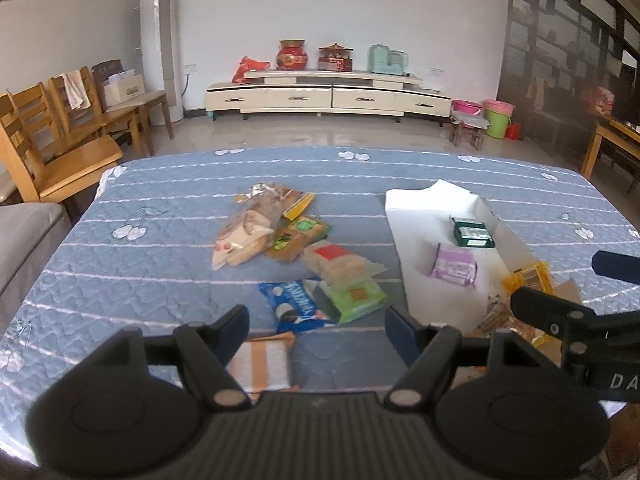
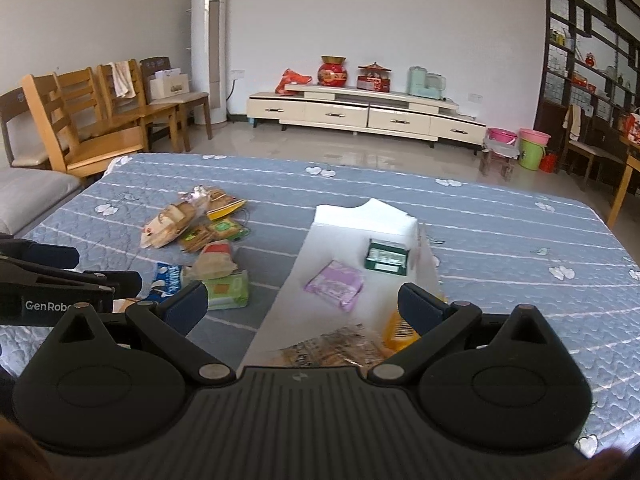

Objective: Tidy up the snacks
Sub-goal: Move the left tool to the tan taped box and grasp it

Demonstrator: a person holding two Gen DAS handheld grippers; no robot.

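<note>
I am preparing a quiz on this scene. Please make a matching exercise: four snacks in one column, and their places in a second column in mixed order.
Snacks:
1. purple packet
2. dark green box
3. blue packet
4. orange-striped packet

Places:
A. on the quilt, between the left gripper's fingers
B. in the white box, at its far end
C. in the white box, near its middle
D. on the quilt, beside the light green packet

Pairs: 1-C, 2-B, 3-D, 4-A

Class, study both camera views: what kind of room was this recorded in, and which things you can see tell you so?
Most likely a home living or dining room. A long low TV-style cabinet with drawers stands against the far wall, wooden dining chairs line the left side, and a tall standing air conditioner fills the corner. Snacks lie on a quilted blue table cover.
</note>
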